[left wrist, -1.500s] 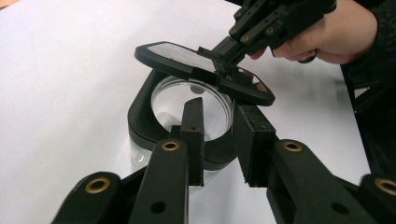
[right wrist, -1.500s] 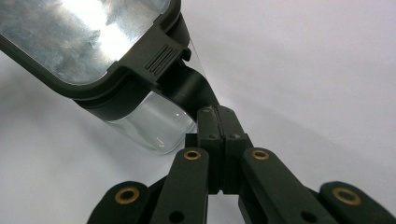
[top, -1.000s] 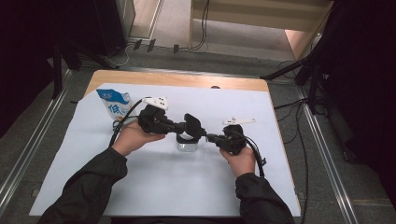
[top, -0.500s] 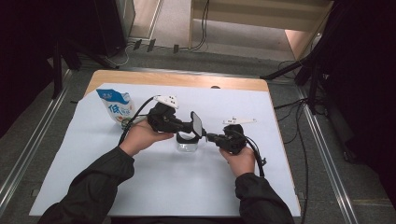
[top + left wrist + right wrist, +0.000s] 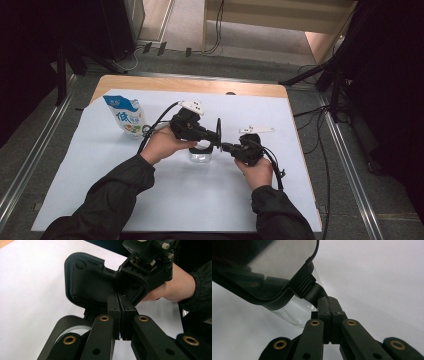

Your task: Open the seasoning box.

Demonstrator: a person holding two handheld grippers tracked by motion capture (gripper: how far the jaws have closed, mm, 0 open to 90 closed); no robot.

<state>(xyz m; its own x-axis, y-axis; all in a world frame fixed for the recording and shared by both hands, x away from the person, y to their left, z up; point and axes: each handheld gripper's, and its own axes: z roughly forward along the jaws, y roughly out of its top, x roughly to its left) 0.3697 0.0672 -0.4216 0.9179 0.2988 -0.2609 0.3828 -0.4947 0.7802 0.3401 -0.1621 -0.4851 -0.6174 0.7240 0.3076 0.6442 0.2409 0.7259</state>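
Between both hands, each hand-held gripper (image 5: 219, 142) clamps the black lid (image 5: 100, 282) above the clear container (image 5: 202, 155).

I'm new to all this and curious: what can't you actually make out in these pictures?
Pouch print: high view, too small to read.
Clear container inside: high view, small, partly under the left tool.
Whether that tool pinches the lid: left gripper view, its jaws hide the edge.

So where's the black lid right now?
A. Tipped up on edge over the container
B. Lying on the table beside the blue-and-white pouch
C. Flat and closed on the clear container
A: in the high view the black lid stands on edge over the clear container, at the tips of the left tool, well apart from the pouch.
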